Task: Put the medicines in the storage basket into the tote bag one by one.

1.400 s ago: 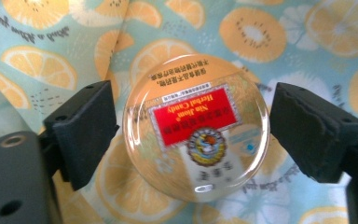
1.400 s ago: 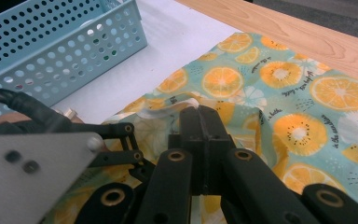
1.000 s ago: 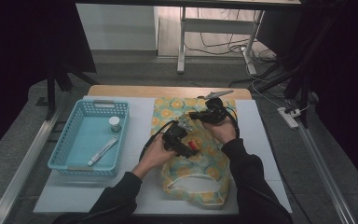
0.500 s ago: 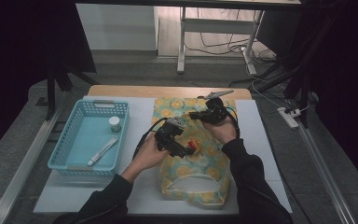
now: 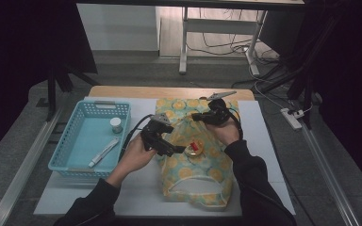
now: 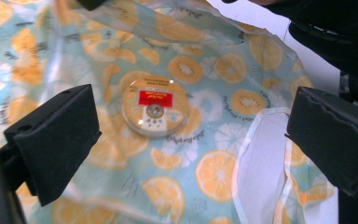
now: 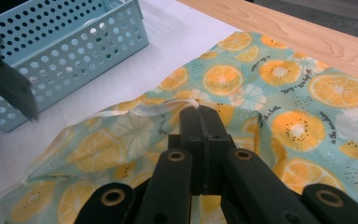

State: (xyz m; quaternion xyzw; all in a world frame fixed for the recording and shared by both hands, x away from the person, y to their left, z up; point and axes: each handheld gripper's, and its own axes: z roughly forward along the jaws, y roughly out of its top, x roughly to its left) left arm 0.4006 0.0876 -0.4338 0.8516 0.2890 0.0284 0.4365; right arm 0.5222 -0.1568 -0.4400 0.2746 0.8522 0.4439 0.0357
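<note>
Right gripper [image 5: 199, 116] is pinching the white-trimmed edge of the thin fabric bag printed with orange slices on pale blue [image 5: 195, 162], jaws pressed together on the cloth, lifting that edge off the white tabletop [image 5: 259, 141]. Left gripper [image 5: 173, 149] is hovering with jaws spread wide and nothing between them, just beside a small round flat tin with a red label [image 6: 154, 106], which is lying on the bag's fabric. A perforated light-blue plastic basket [image 5: 70, 141] is sitting left of the bag, holding a small white-capped jar [image 5: 116, 125] and a white pen-like stick [image 5: 102, 152].
</note>
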